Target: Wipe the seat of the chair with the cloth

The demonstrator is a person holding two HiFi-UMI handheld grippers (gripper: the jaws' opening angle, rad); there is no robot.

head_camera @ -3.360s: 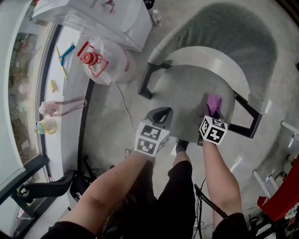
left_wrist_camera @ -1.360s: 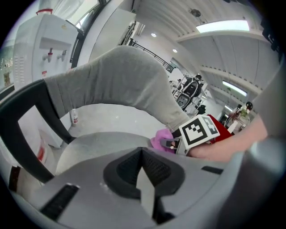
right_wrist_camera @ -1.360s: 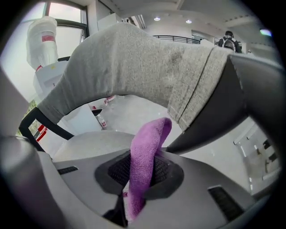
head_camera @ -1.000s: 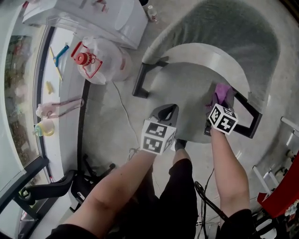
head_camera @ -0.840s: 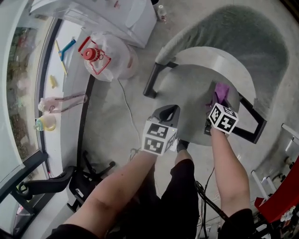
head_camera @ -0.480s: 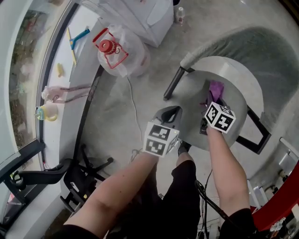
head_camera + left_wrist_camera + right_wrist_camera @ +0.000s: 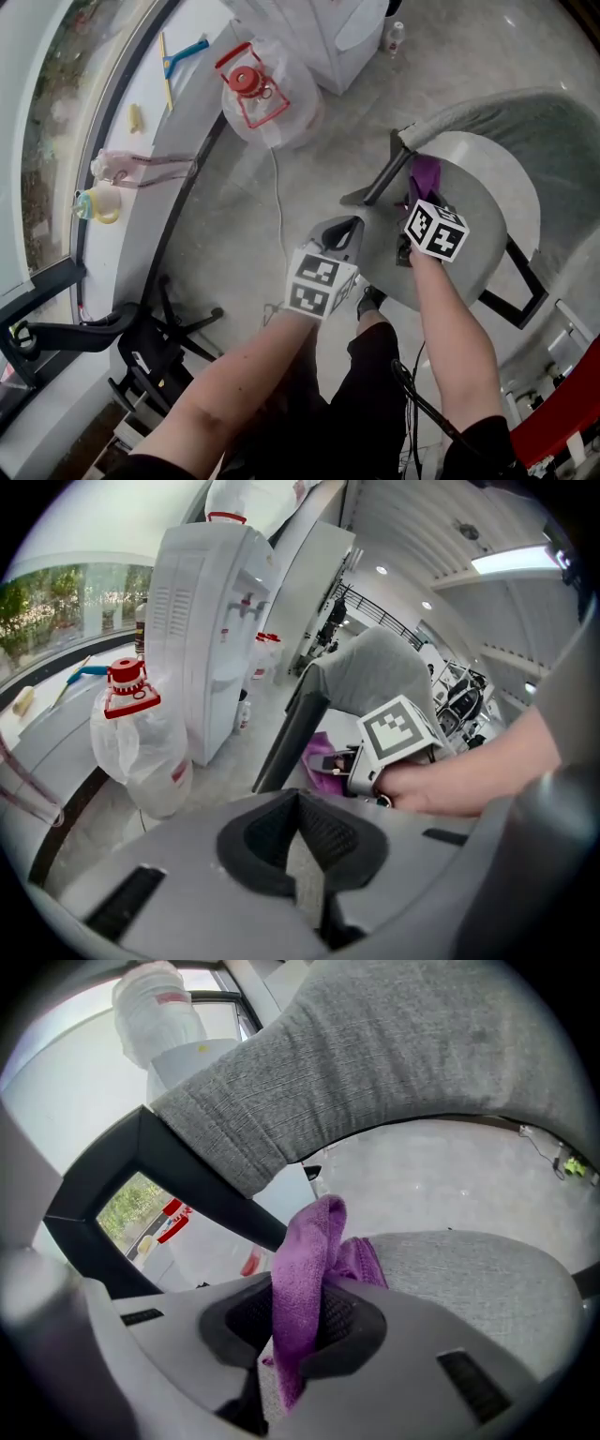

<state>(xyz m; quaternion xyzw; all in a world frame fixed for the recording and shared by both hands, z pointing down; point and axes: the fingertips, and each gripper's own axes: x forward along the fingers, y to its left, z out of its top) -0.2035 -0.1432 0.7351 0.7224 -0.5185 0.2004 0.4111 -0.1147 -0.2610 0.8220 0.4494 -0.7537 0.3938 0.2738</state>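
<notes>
The left gripper (image 7: pixel 345 228) is hovering by the front edge of the chair, its jaws pressed together on nothing. Just past it, the right gripper (image 7: pixel 298 1321) is pinching the purple cloth (image 7: pixel 307 1251), which is trailing onto the grey seat (image 7: pixel 473 234) close beside the black frame bar (image 7: pixel 386 178). Farther off, a red-capped water jug (image 7: pixel 267 94) is sitting on the floor.

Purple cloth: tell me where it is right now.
The purple cloth is pinched in the right claw. In the head view it lies at the left edge of the grey chair seat, beside the black armrest frame.
</notes>
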